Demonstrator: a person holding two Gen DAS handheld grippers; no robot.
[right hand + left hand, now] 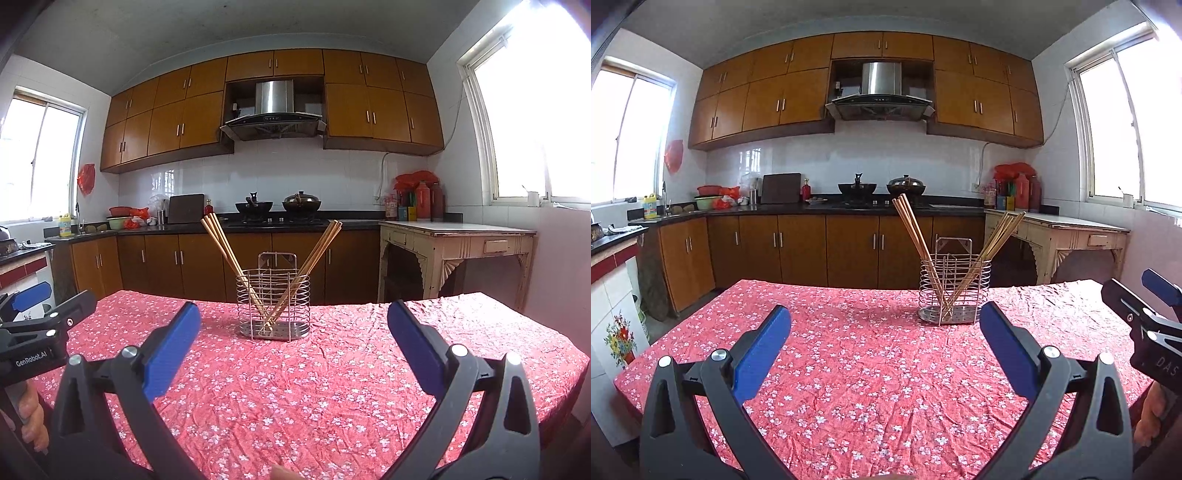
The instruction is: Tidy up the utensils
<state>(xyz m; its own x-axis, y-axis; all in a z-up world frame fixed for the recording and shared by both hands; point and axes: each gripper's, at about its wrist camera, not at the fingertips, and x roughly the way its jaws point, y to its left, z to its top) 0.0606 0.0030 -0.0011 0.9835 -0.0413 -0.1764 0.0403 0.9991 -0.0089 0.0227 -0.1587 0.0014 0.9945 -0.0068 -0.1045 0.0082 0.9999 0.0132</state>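
Observation:
A wire metal utensil holder point(955, 291) point(273, 303) stands upright on the red floral tablecloth point(868, 362) point(325, 376), toward the table's far side. Two bundles of wooden chopsticks point(916, 236) point(225, 251) lean in it, one to the left, one to the right point(997, 236) point(314, 254). My left gripper point(884, 317) is open and empty, held above the cloth short of the holder. My right gripper point(293, 317) is open and empty too, facing the holder from nearer. Each gripper shows at the edge of the other's view: the right one point(1152, 306), the left one point(37, 306).
Behind the table run brown kitchen cabinets and a dark counter point(827, 206) with woks on a stove point(277, 205). A cream side table point(454, 240) stands at the right wall. The tablecloth's far edge point(155, 295) lies just behind the holder.

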